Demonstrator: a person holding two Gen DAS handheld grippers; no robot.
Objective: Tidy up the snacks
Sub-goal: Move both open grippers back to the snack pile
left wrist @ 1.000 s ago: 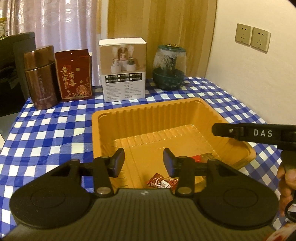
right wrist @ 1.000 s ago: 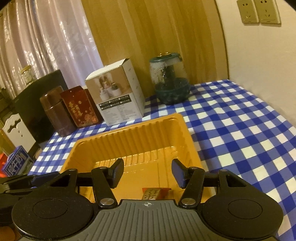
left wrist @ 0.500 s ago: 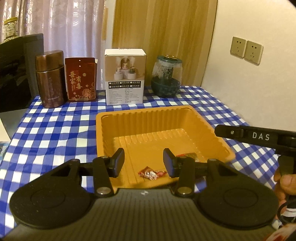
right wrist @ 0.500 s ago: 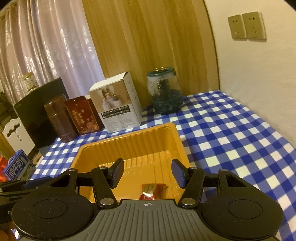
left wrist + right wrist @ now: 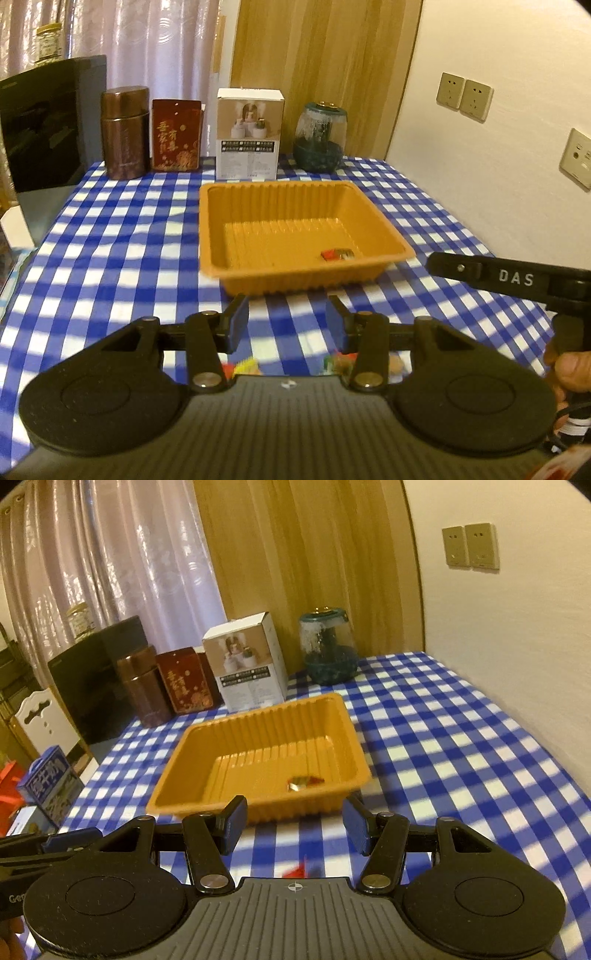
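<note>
A: Where's the orange tray (image 5: 303, 236) from the left tongs (image 5: 286, 319)?
B: At twelve o'clock, just beyond the tips, on the blue checked table (image 5: 110, 251). One red-wrapped snack (image 5: 337, 254) lies inside it, toward the near right corner.
A: And the right tongs (image 5: 295, 821)?
B: The tray sits at about eleven o'clock from them, close ahead.
A: How do the tongs stand?
B: Both sets are partly open with nothing between the pads, only checked cloth showing in the gaps.
A: The hands?
B: Both tongs tilt down toward the table. In the left view the right tool reaches in at three o'clock, a person's fingers (image 5: 569, 373) wrapped on its grip.
A: Anything unclear?
B: Yes. Bright wrappers (image 5: 340, 363) lie on the table just under the left tongs, mostly hidden by the tool's body and blurred. A red scrap (image 5: 297, 870) peeks out below the right tongs too; I can't tell what it is.
</note>
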